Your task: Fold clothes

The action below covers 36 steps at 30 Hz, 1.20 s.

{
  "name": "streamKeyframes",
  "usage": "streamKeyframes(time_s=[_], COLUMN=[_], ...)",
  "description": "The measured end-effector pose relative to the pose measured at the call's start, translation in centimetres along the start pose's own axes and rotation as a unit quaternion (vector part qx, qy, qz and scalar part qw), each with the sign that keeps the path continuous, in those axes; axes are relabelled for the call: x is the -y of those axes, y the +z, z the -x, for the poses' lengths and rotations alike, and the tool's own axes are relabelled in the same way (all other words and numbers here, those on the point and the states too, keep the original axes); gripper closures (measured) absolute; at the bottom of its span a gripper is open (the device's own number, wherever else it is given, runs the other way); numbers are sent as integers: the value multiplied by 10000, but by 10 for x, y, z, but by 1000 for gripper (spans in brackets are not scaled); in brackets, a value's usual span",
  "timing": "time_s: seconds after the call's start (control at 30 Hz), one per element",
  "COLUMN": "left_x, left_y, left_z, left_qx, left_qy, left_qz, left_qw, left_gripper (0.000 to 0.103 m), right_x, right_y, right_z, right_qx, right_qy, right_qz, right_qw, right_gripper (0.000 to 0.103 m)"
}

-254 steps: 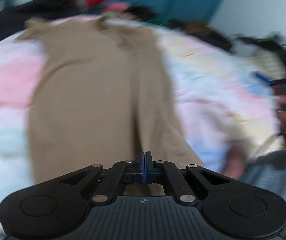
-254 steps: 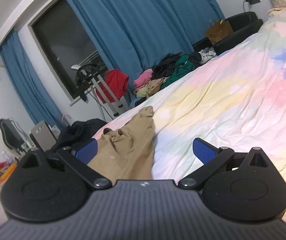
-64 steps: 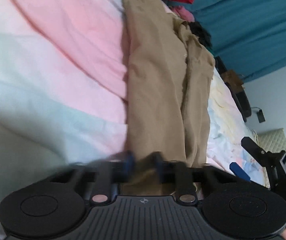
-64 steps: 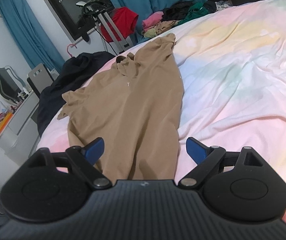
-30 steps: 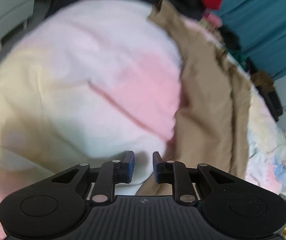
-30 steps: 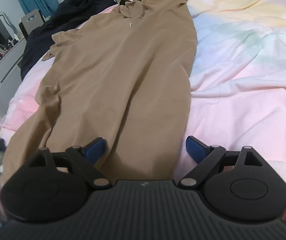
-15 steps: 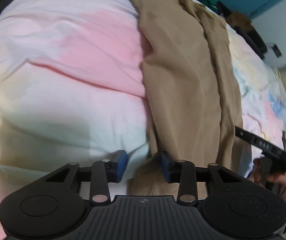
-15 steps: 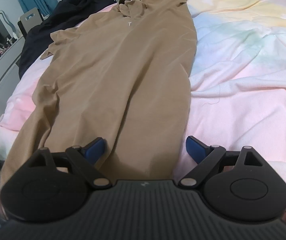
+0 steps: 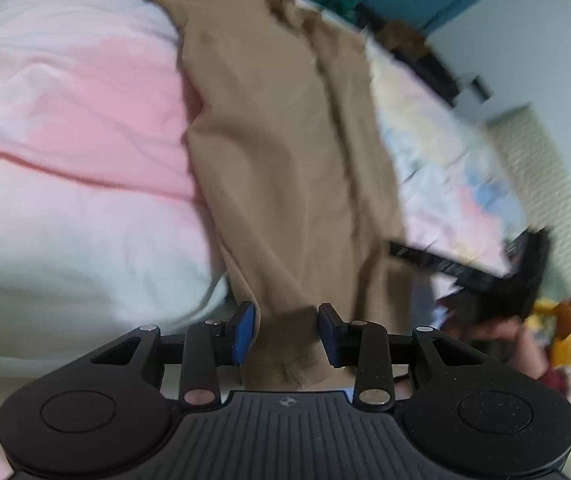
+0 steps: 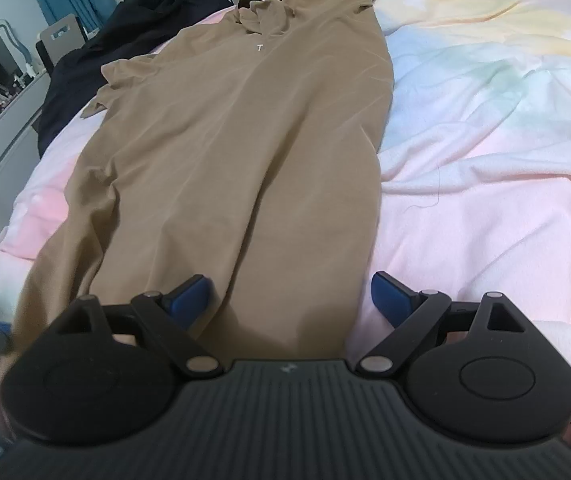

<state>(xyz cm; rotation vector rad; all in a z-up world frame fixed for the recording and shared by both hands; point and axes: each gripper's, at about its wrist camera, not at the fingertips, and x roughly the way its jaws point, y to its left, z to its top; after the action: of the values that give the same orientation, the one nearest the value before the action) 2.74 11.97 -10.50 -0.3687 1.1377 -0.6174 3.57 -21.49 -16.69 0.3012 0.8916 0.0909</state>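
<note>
One long tan garment [image 10: 241,152] lies flat on the pastel-sheeted bed [image 10: 485,128], its hem hidden beneath two empty hand-held grippers, the left [image 9: 285,332] partly open, the right [image 10: 291,296] wide open.

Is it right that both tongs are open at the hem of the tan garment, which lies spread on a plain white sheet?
Not quite: the sheet is not plain white but pastel, with pink, yellow and blue patches, as the right wrist view shows. The rest holds: the left tongs and right tongs are both open at the hem of the tan garment.
</note>
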Motion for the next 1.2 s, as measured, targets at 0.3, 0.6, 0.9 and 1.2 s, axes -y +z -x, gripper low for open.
streamKeyframes(time_s=[0.3,0.6,0.9,1.2], left_x=[-4,-5,3,37], left_y=[-1,9,9,10], left_z=[3,47,3,31], left_qx=[-5,-177,-976,397], left_qy=[437,1124,2609,3035], left_qz=[80,-60,-806,-1315], left_qw=[9990,9935,9570,9429], left_gripper=[96,98,99,35], right_x=[-1,-1,-3,-4], right_y=[0,-1,-2,5], right_z=[-1,-2,0,17], right_qx=[-2,-10,5,434], right_qy=[-8,-2,-24,-47], right_qz=[13,22,35,-1], right_qw=[10000,10000,10000,9990], right_gripper=[13,11,13,13])
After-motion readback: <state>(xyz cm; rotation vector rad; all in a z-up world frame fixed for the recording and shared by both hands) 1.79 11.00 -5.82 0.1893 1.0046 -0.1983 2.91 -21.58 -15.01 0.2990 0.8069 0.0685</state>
